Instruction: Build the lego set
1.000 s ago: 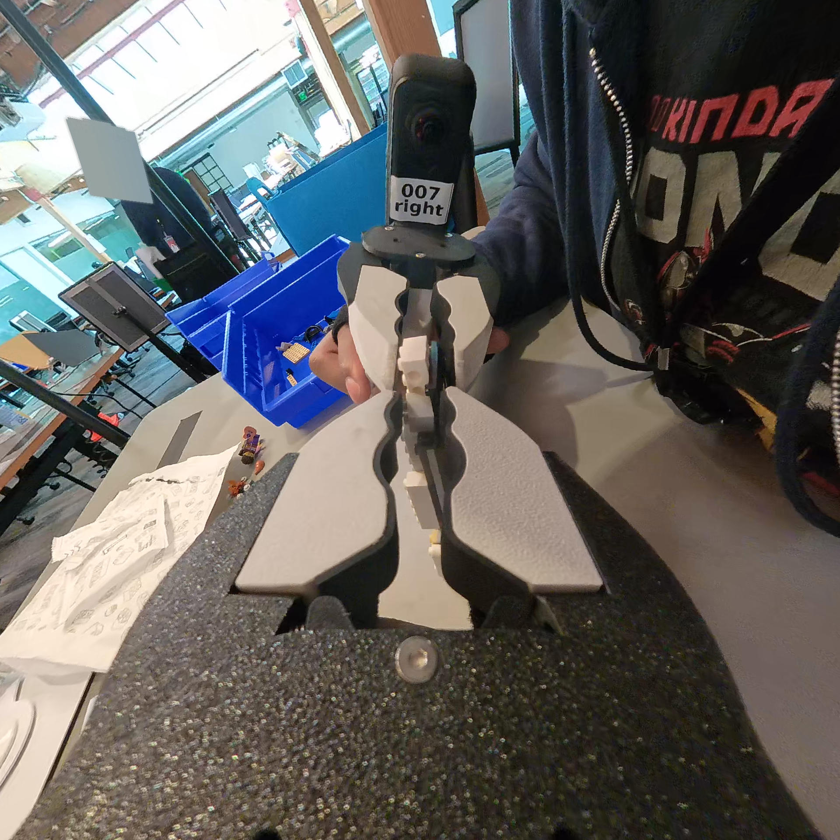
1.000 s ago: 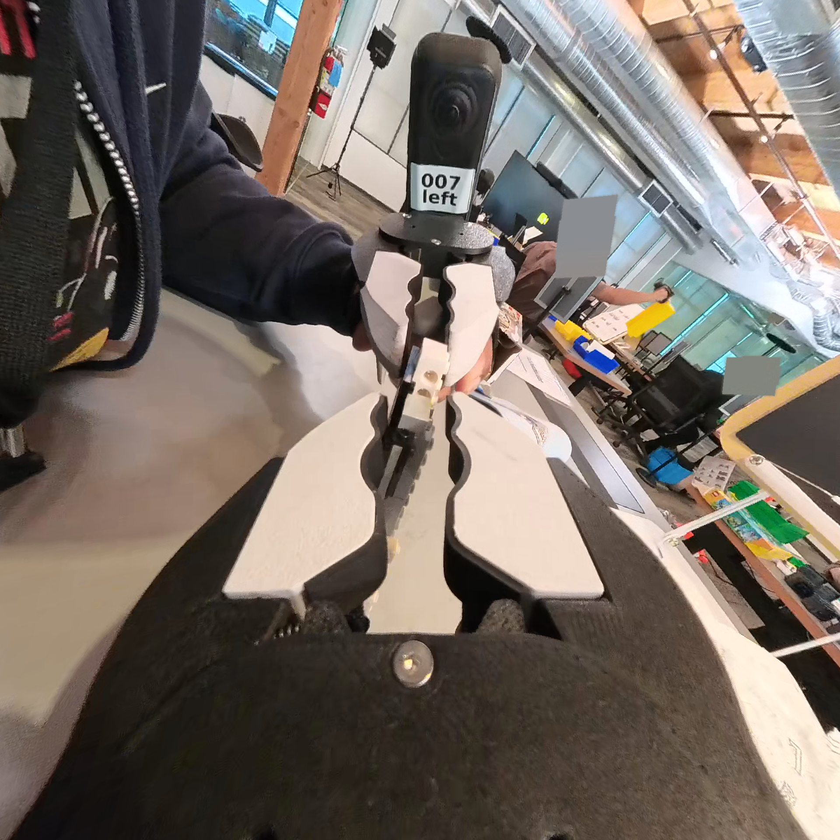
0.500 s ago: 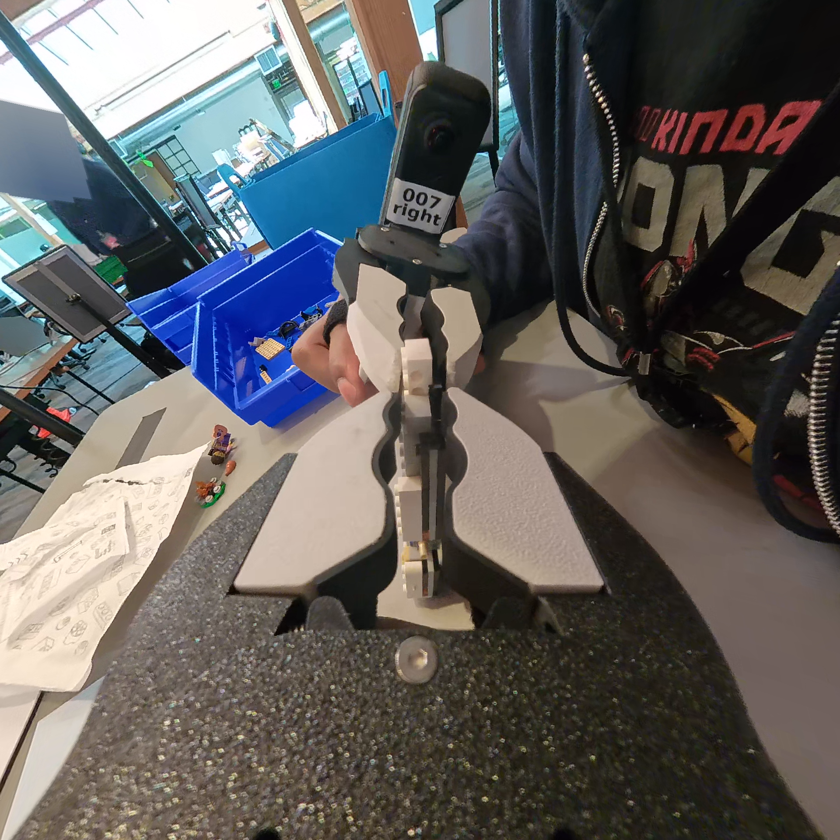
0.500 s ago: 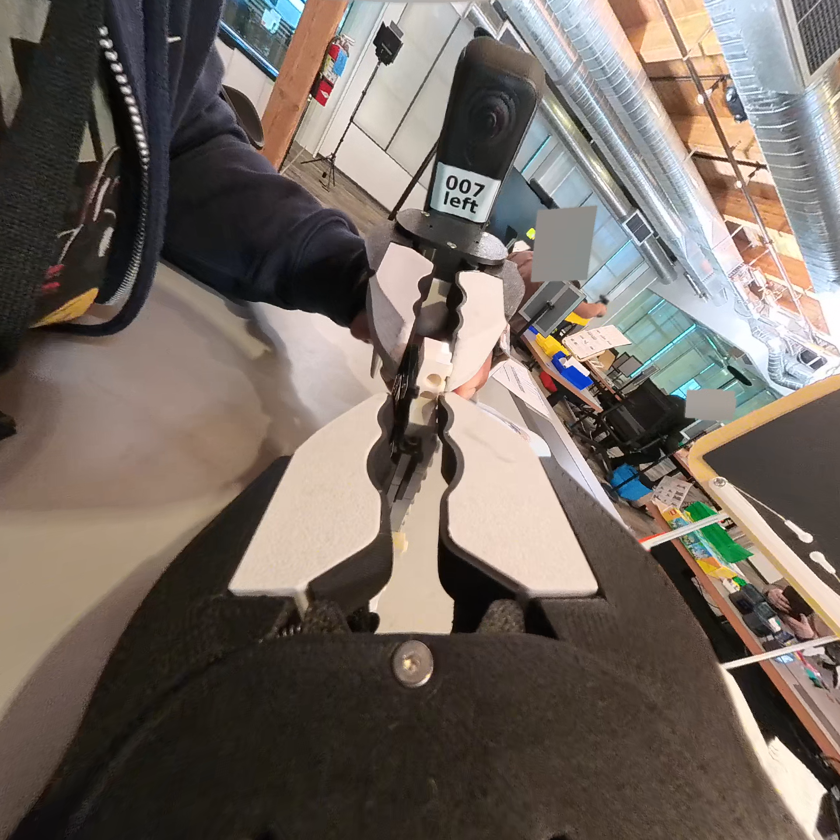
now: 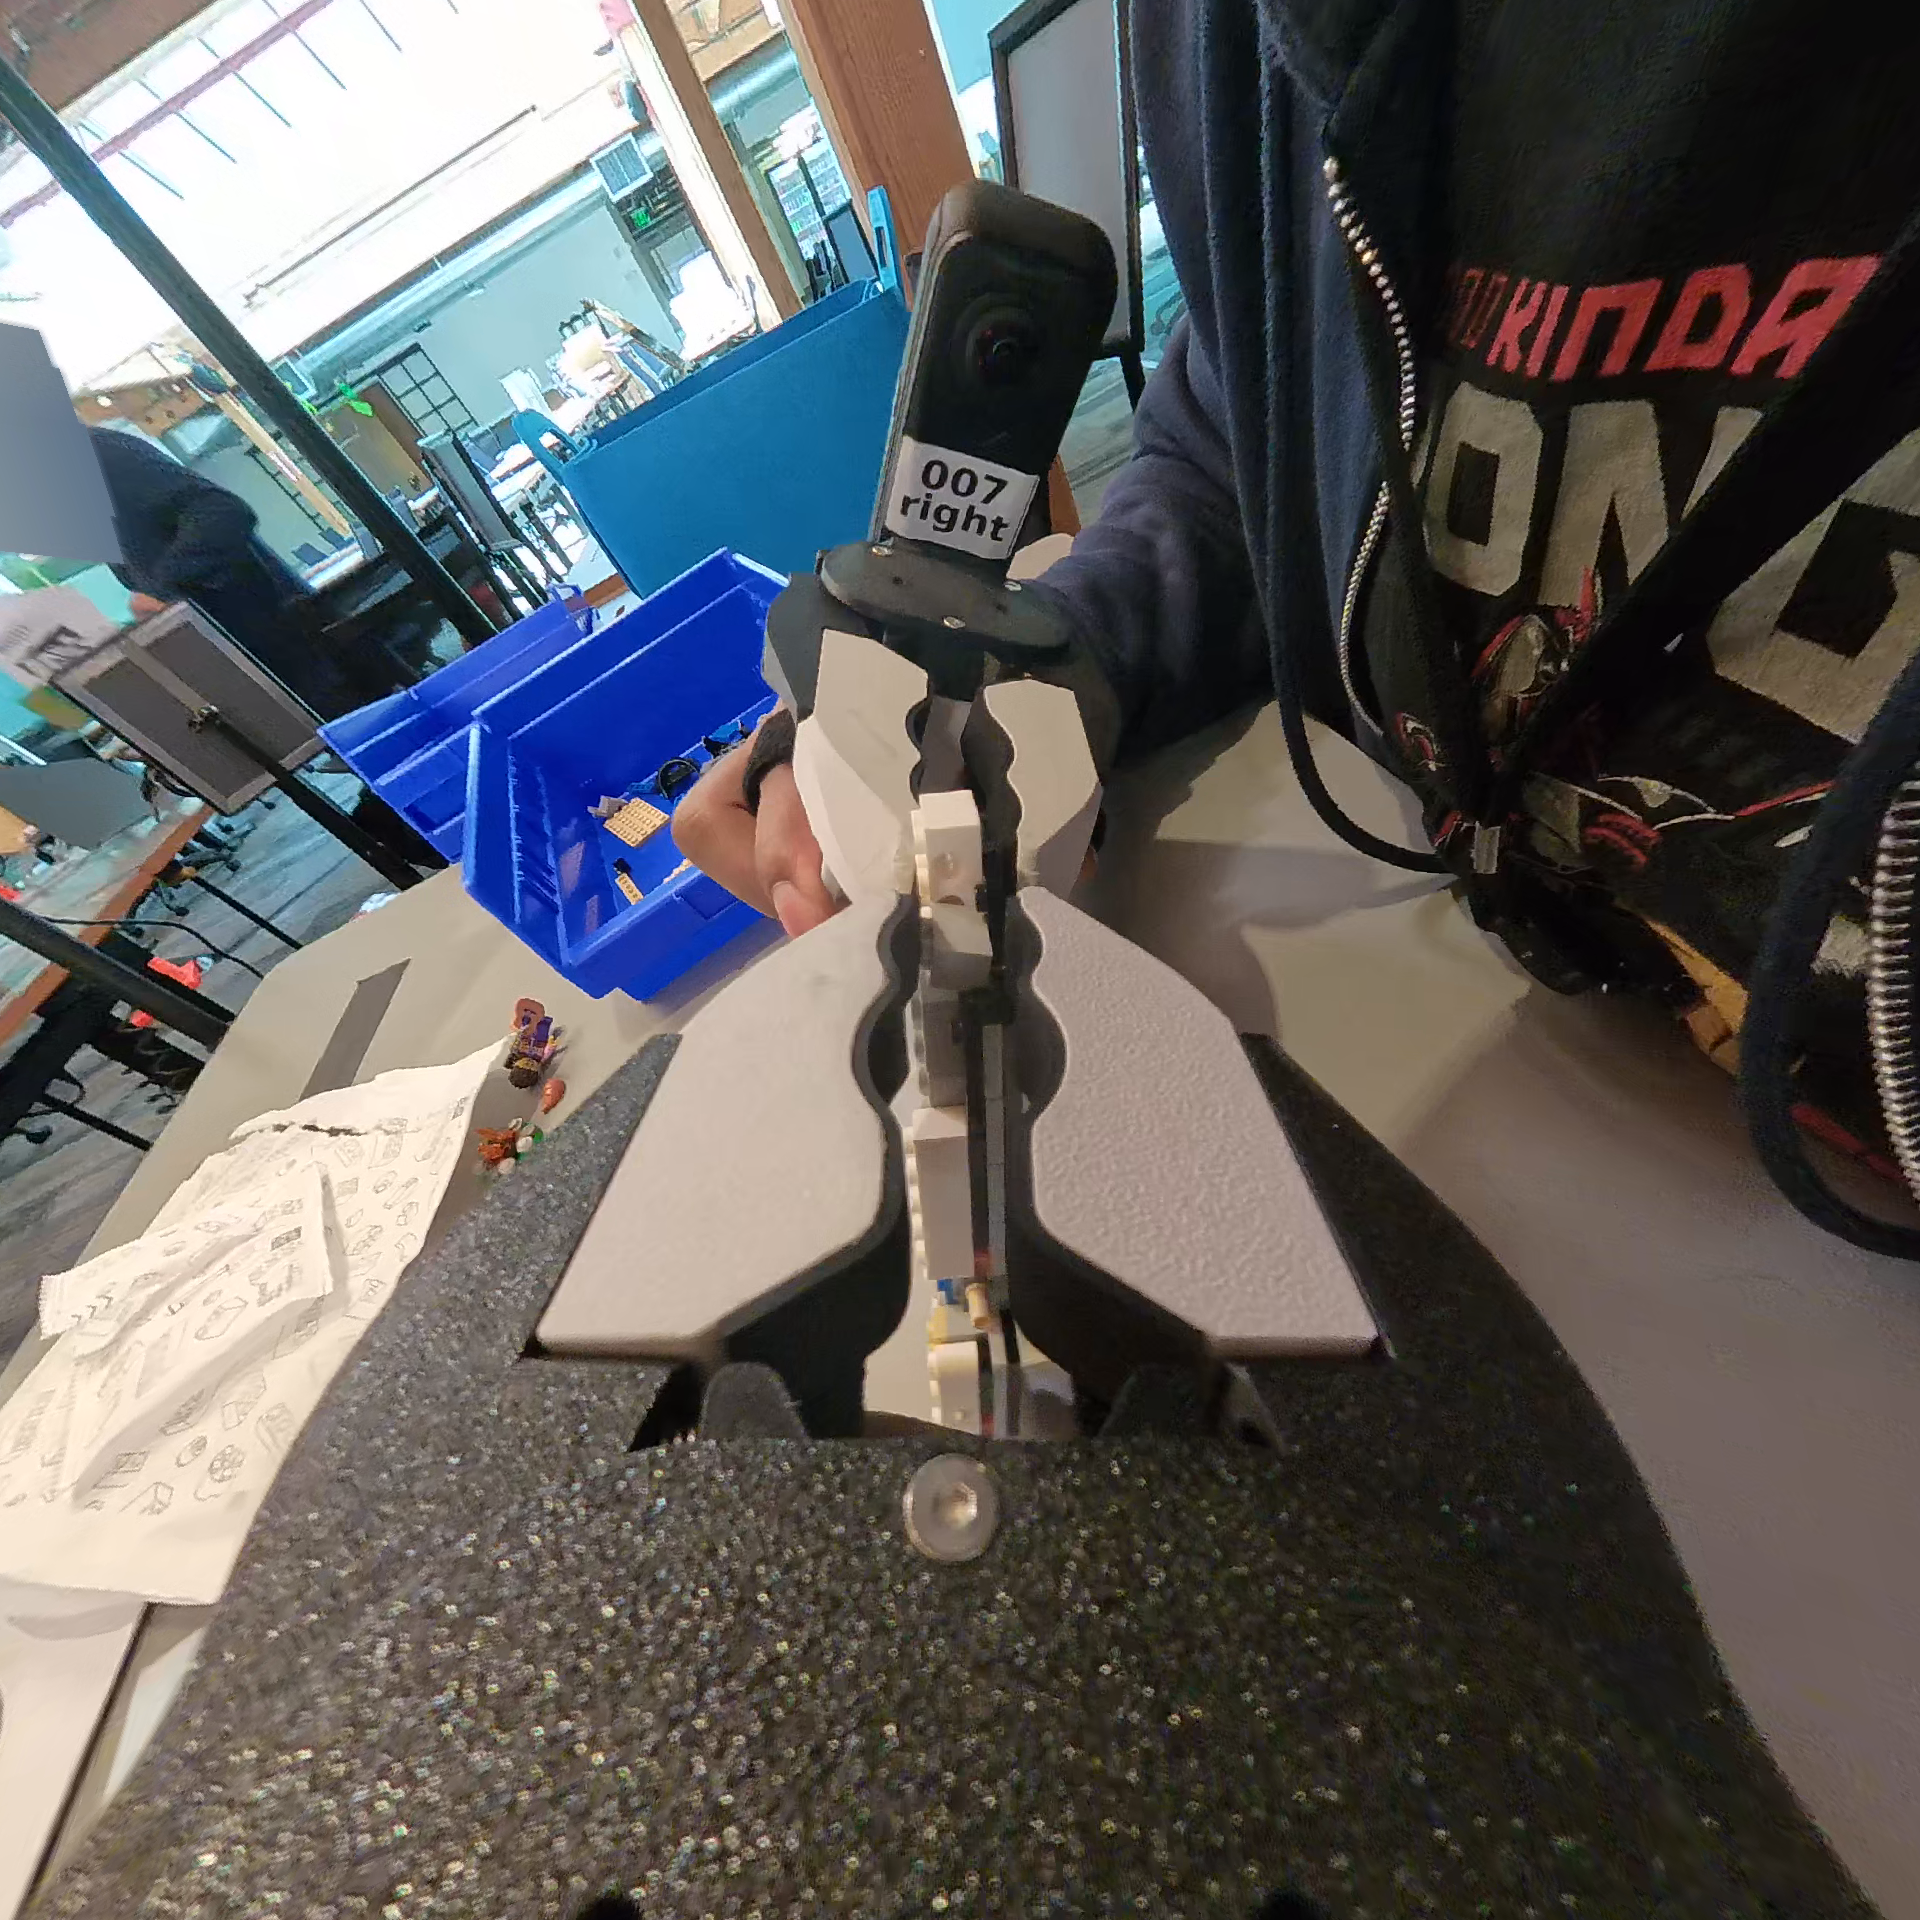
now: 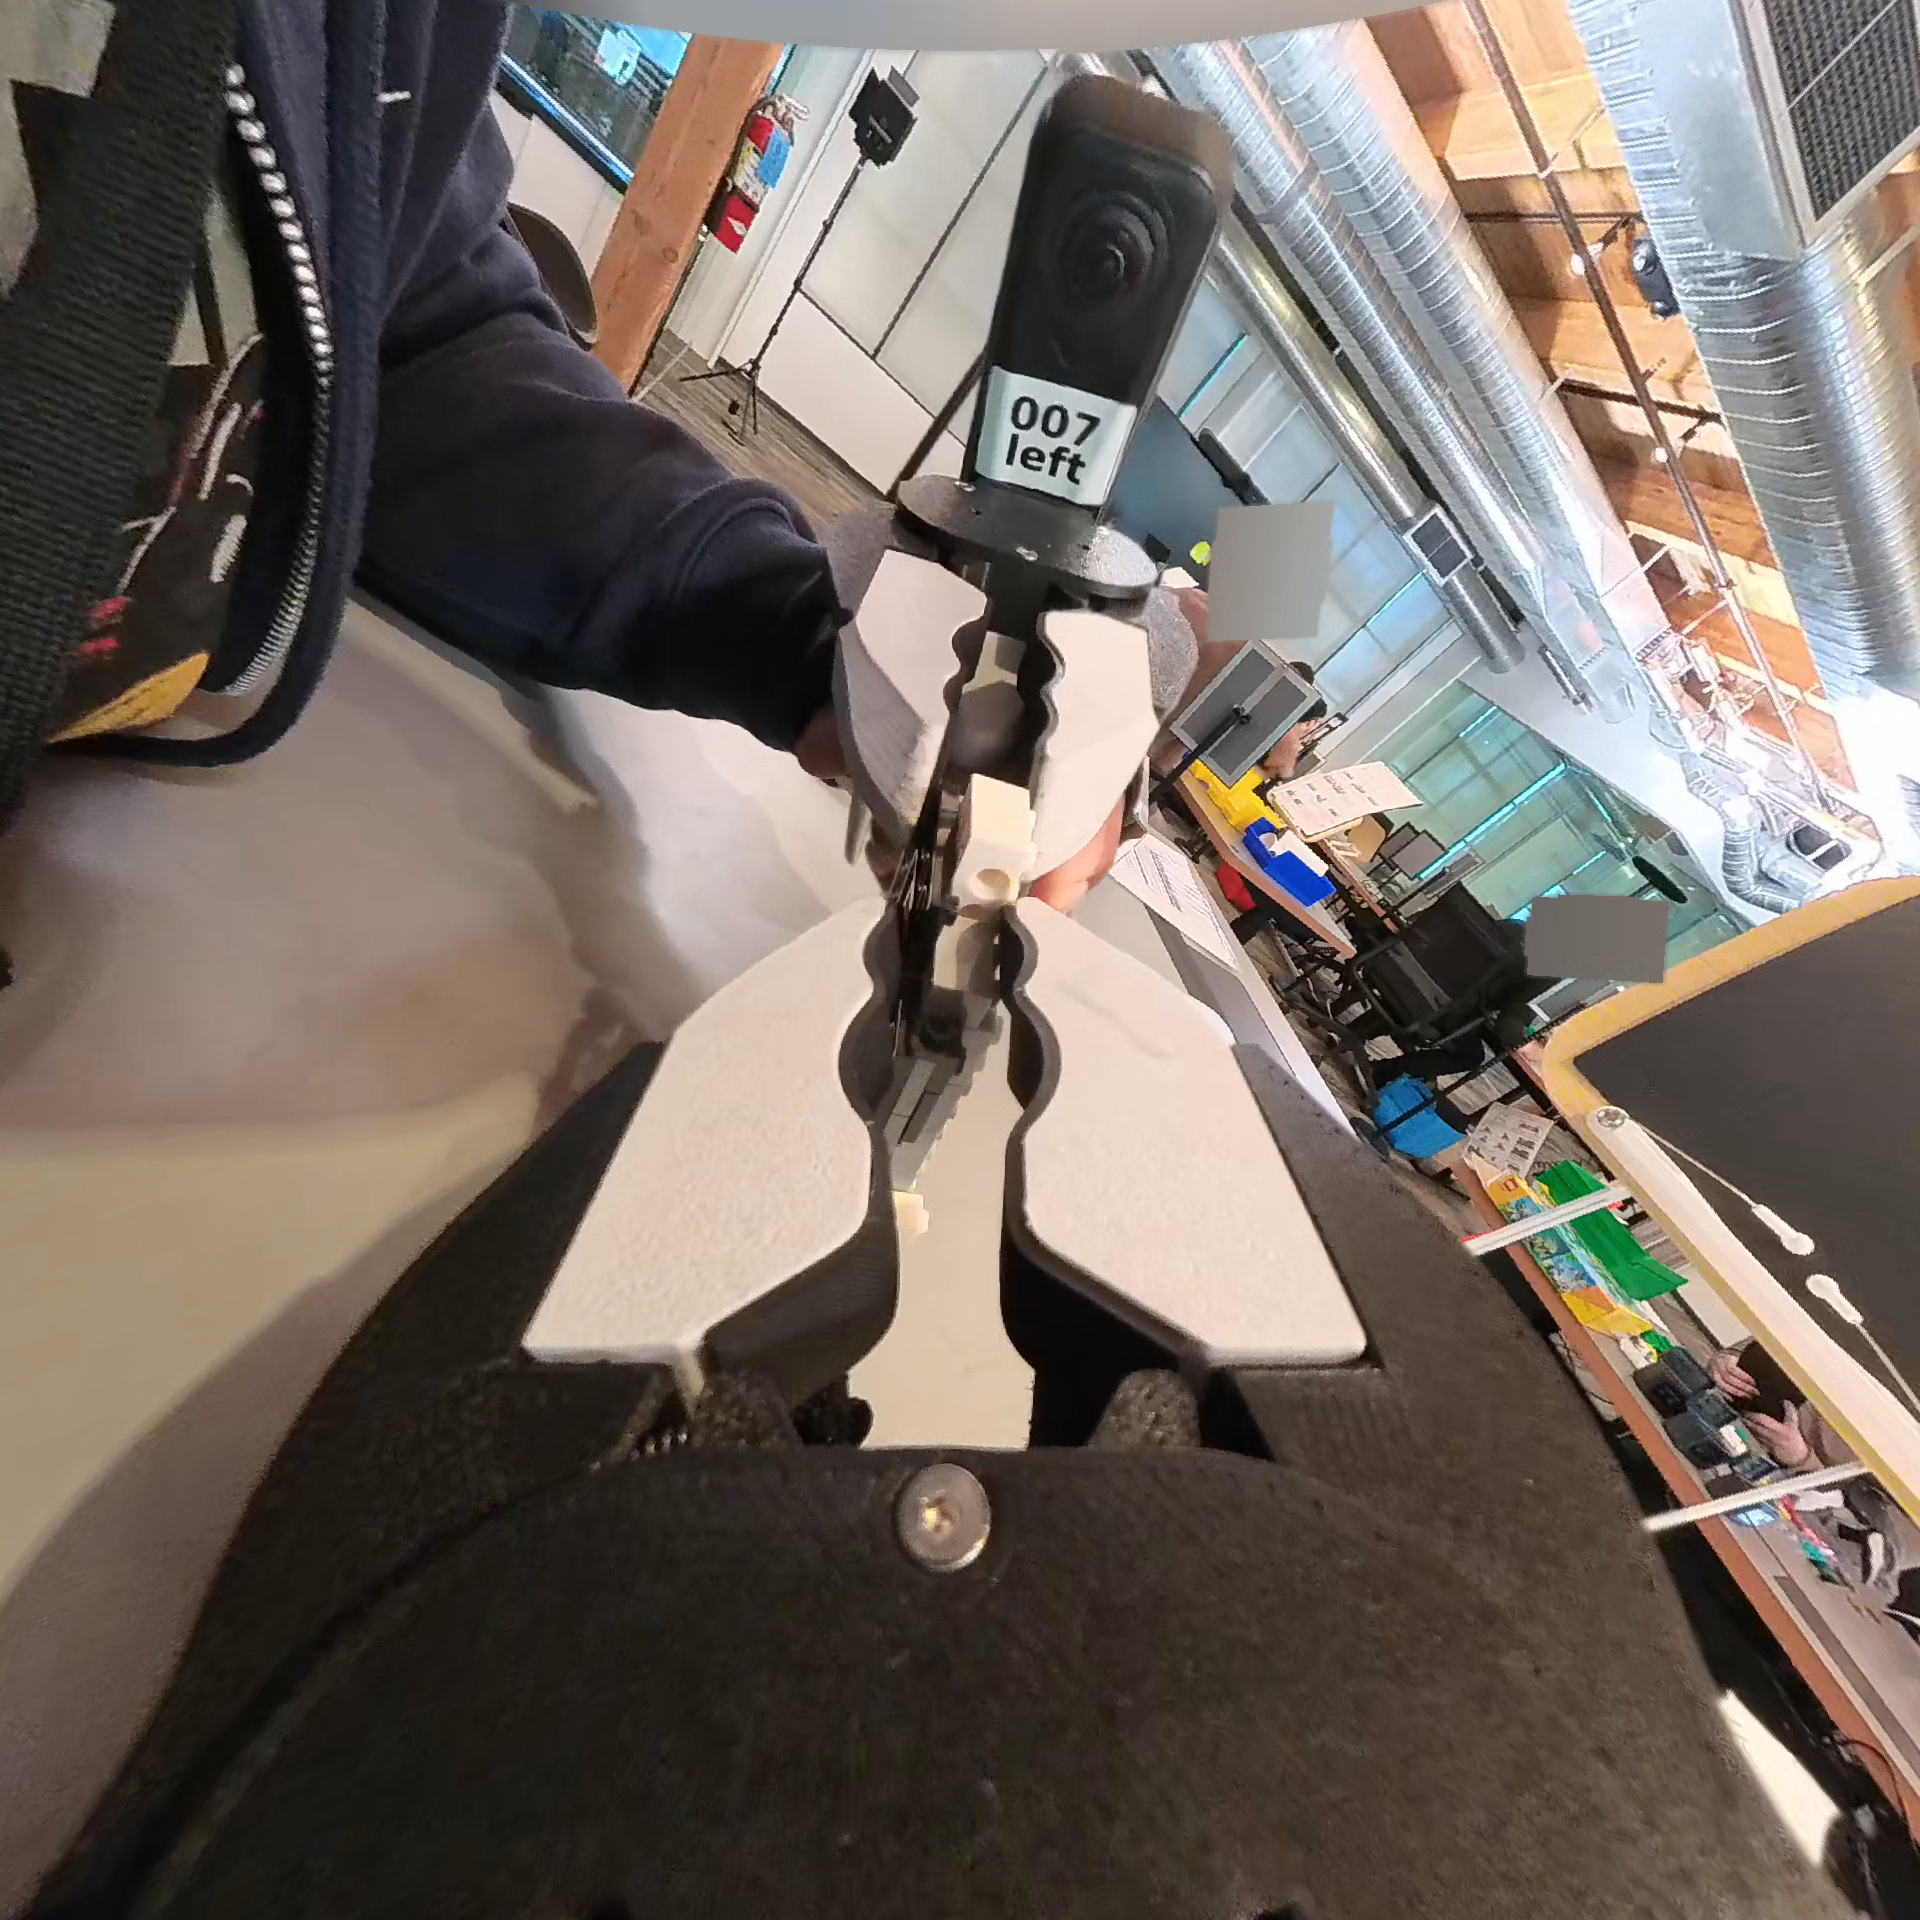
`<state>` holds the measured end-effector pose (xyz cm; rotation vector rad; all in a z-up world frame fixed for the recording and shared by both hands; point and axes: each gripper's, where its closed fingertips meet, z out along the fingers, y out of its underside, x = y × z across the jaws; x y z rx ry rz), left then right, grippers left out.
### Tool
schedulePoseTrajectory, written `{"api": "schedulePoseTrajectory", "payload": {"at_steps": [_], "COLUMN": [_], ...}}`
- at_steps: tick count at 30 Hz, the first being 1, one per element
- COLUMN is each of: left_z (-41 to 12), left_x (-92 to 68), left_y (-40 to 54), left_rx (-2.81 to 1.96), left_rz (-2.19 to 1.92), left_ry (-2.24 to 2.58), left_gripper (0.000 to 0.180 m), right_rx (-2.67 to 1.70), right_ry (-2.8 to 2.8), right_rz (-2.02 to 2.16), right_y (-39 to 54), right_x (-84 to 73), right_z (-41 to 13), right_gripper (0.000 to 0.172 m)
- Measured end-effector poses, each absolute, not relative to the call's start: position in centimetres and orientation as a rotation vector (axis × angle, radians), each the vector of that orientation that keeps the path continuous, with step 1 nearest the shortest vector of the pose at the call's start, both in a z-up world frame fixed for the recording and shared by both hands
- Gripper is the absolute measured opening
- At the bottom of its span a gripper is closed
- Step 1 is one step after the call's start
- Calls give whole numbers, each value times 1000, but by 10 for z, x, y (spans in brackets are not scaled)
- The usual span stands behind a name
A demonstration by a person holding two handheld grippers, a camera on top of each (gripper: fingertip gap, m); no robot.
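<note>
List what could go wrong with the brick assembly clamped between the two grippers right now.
1. The white, grey and black brick assembly is gripped from both ends, by the left gripper and the right gripper; any twist or pull apart might split it.
2. It is held above the grey table; loosened bricks could drop.
3. Fallen pieces might scatter toward the blue bin.

Two grippers (image 5: 951,914) (image 6: 961,925); one brick assembly (image 5: 951,1091); two blue bins (image 5: 582,790) (side by side); one printed sheet (image 5: 208,1320).
</note>
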<state>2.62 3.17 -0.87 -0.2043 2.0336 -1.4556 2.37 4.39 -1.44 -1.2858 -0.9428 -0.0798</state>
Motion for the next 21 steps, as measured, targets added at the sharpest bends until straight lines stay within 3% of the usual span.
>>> {"api": "schedulePoseTrajectory", "payload": {"at_steps": [21], "left_z": [-11], "left_x": [17], "left_y": [35], "left_rx": [-196], "left_rz": [-1371], "left_ry": [2014], "left_gripper": [16], "right_rx": [-1263], "right_ry": [-959], "right_rz": [-168], "right_y": [45], "right_x": [26], "right_z": [-14], "right_gripper": [17]}}
